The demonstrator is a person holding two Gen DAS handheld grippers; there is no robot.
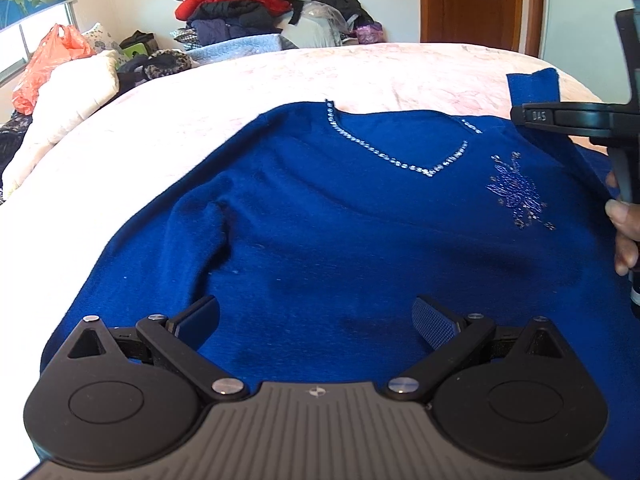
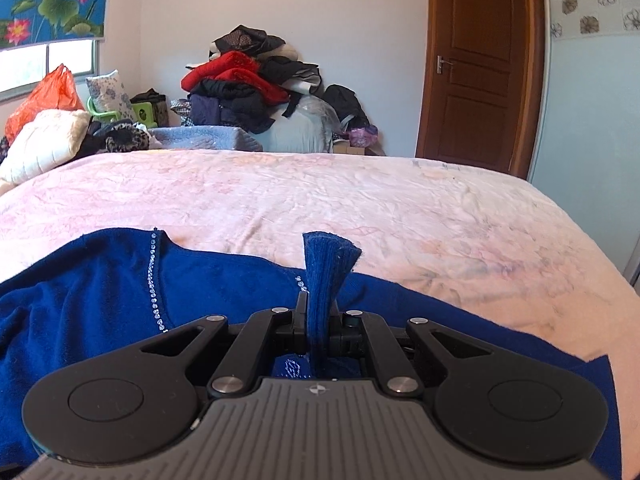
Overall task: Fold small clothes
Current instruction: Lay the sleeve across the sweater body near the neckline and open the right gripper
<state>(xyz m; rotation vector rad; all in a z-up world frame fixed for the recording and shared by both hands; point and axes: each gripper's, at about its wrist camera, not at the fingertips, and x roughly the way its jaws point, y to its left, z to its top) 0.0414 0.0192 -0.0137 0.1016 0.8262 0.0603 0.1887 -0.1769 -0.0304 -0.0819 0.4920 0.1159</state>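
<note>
We look across a wide bed (image 2: pixel 360 200) covered with a pale pink blanket (image 1: pixel 280 76). Spread flat on its near part lies the blue sweater (image 1: pixel 340 220), front side up, with a line of small shiny stones along its V neck (image 1: pixel 400 160) and a beaded flower (image 1: pixel 518 196) on the chest toward the right. Its left sleeve lies folded down along the body on the left side.

Beyond the far edge of the bed a heap of clothes (image 2: pixel 244 84) in red, black and dark blue rises against the wall, and a brown wooden door (image 2: pixel 476 64) stands at the far right. On the far left we see a white quilt (image 2: pixel 44 140), an orange plastic bag (image 2: pixel 44 96) behind it, and a blind printed with lotus flowers (image 2: pixel 52 0) above the window.

Our right gripper (image 2: pixel 318 320) has its fingers clenched on the cuff end of the right sleeve (image 2: pixel 326 268), which sticks up between them above the sweater's shoulder; in the left wrist view the same gripper shows at the right edge with the sleeve lifted off the bed and a person's hand (image 1: pixel 624 232) on its handle. Our left gripper (image 1: pixel 316 316) hangs over the lower middle of the sweater with its fingers (image 1: pixel 434 320) spread wide, grasping nothing.
</note>
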